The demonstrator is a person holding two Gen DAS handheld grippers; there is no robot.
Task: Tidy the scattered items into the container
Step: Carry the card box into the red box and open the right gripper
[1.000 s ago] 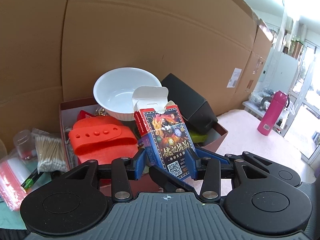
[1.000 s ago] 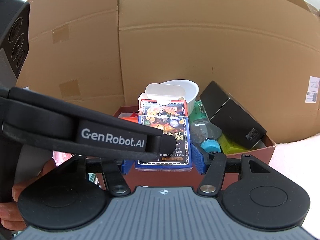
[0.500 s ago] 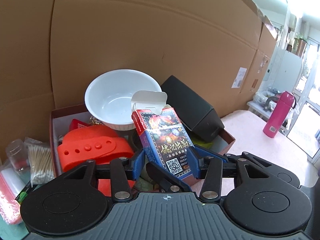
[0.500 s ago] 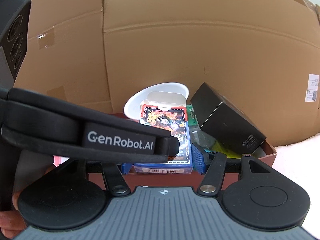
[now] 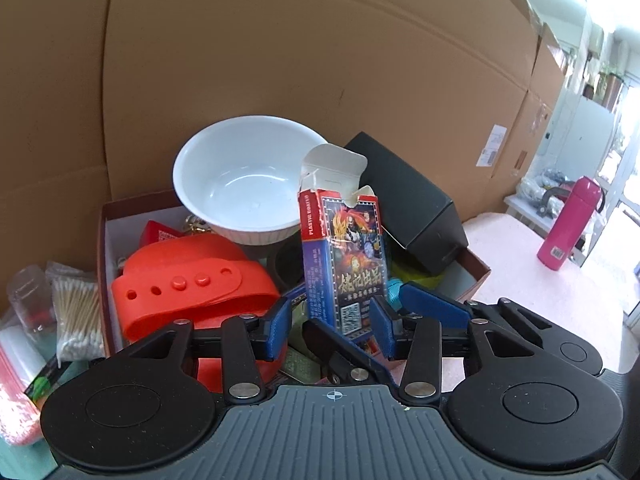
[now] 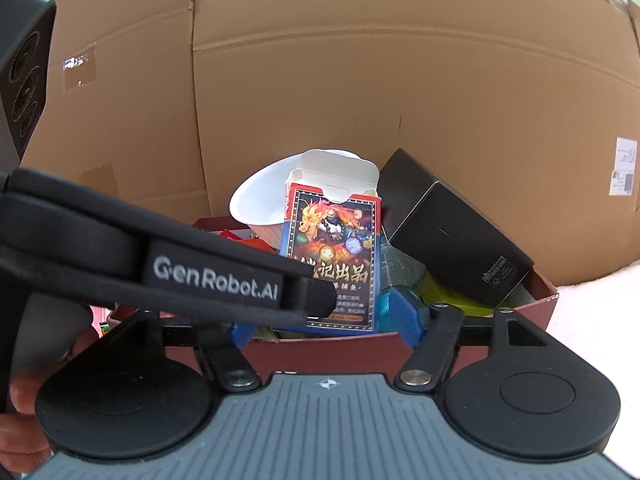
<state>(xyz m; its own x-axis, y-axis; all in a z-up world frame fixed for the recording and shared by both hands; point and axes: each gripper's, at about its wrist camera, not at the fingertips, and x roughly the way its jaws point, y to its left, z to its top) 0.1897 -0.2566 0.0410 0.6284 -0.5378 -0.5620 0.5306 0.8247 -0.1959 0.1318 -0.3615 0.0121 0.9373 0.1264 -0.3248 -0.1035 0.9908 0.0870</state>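
Observation:
A blue and red card box (image 5: 344, 276) with its white top flap open stands upright over the dark red container (image 5: 102, 240), among the items in it. My left gripper (image 5: 330, 320) brackets its lower part. The right pad lies at the box's edge, and a narrow gap shows beside the left pad. My right gripper (image 6: 324, 324) also brackets the card box (image 6: 332, 248). Its jaws are opening, and its right pad stands apart from the box. Its left pad is hidden behind one of the left gripper's fingers (image 6: 224, 280). The right gripper's fingers (image 5: 432, 304) cross in front of the box's foot.
The container holds a white bowl (image 5: 244, 184), a tilted black box (image 5: 404, 208), an orange-red silicone strap (image 5: 192, 292) and a teal bottle cap (image 6: 386, 304). Cotton swabs (image 5: 76, 312) lie left of it. A cardboard wall (image 5: 320, 60) rises close behind. A pink flask (image 5: 568, 224) stands far right.
Both grippers carried the card box forward and down into the container. The box turned, so its red side now shows in the left view. The right jaws widened off it.

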